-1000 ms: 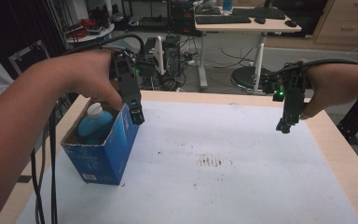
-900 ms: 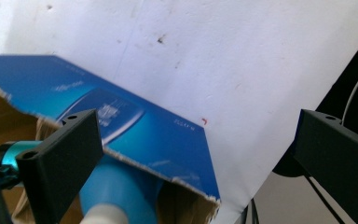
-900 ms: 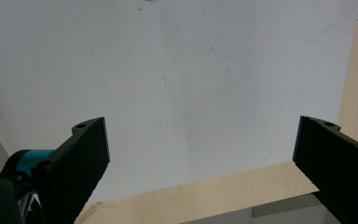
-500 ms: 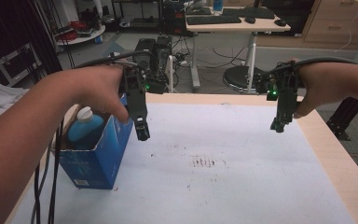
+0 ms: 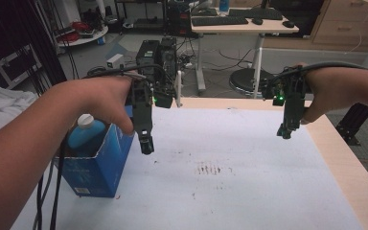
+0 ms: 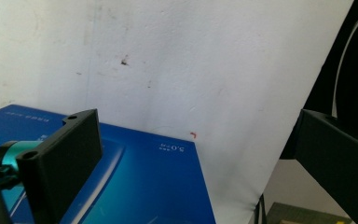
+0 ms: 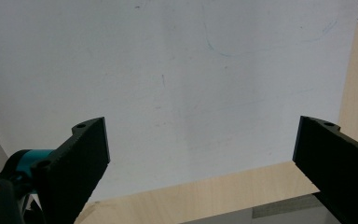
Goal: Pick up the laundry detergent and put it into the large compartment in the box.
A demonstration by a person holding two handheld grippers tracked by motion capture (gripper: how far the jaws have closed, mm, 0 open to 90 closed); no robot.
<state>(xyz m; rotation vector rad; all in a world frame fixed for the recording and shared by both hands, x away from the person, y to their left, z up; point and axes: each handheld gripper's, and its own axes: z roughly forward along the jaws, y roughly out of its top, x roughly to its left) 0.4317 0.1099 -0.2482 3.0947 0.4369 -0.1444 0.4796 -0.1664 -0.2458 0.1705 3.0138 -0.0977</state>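
L gripper [image 5: 146,143] seen shifted right off blue box [image 5: 98,160] vs 0.5 s ago, jaws spread, empty. R gripper [image 5: 283,132] mid-right, spread. Box print legible in left gripper view; bottle [image 5: 84,132] seen in high view.

Blue cardboard box [image 5: 98,163], top open, upright on the white sheet [image 5: 230,172] at about 9 o'clock of the table [image 5: 345,158], near its left edge. White label low on the front face. Inside stands a blue bottle [image 5: 86,134], white cap [image 5: 85,120] up, shoulders above the rim.
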